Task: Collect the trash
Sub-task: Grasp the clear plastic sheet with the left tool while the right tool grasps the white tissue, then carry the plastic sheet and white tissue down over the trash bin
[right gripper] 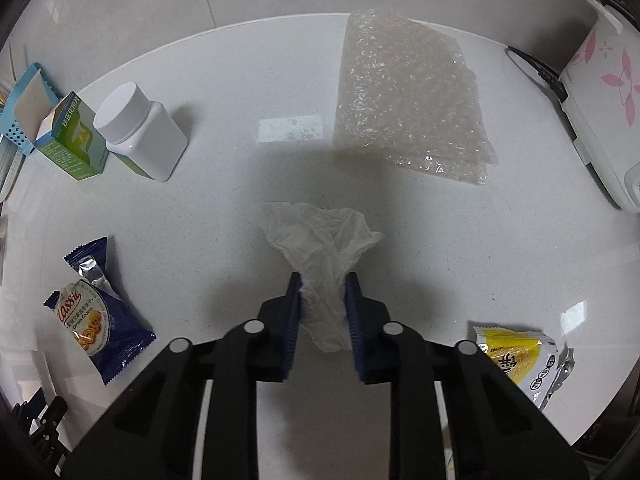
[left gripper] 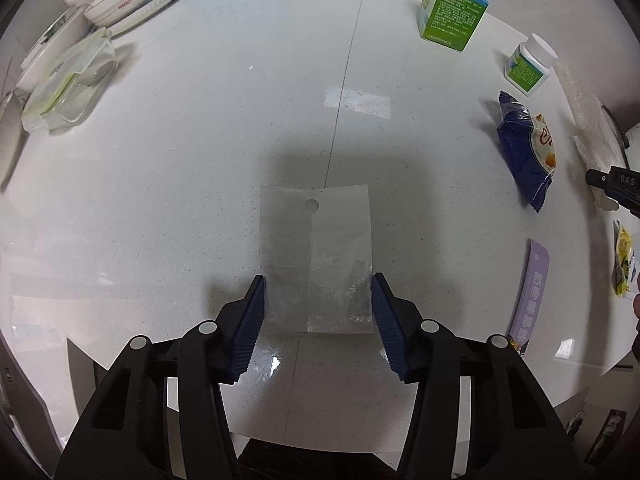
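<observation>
A clear plastic bag (left gripper: 316,256) with a punched hole lies flat on the white counter (left gripper: 200,160). My left gripper (left gripper: 318,286) is open, its blue pads on either side of the bag's near end. My right gripper (right gripper: 323,284) is shut on a crumpled white tissue (right gripper: 324,240), which fans out beyond the pads above the counter. A blue cookie wrapper (right gripper: 100,320) lies to the left in the right wrist view; it also shows in the left wrist view (left gripper: 528,152). A yellow snack wrapper (right gripper: 520,360) lies at the right.
A sheet of bubble wrap (right gripper: 408,100) lies ahead of the right gripper. A white pill bottle (right gripper: 140,128), a green carton (left gripper: 452,12), a purple packet (left gripper: 530,292), a glass container (left gripper: 72,88), stacked dishes (left gripper: 128,0) and a floral appliance (right gripper: 600,100) stand around the counter.
</observation>
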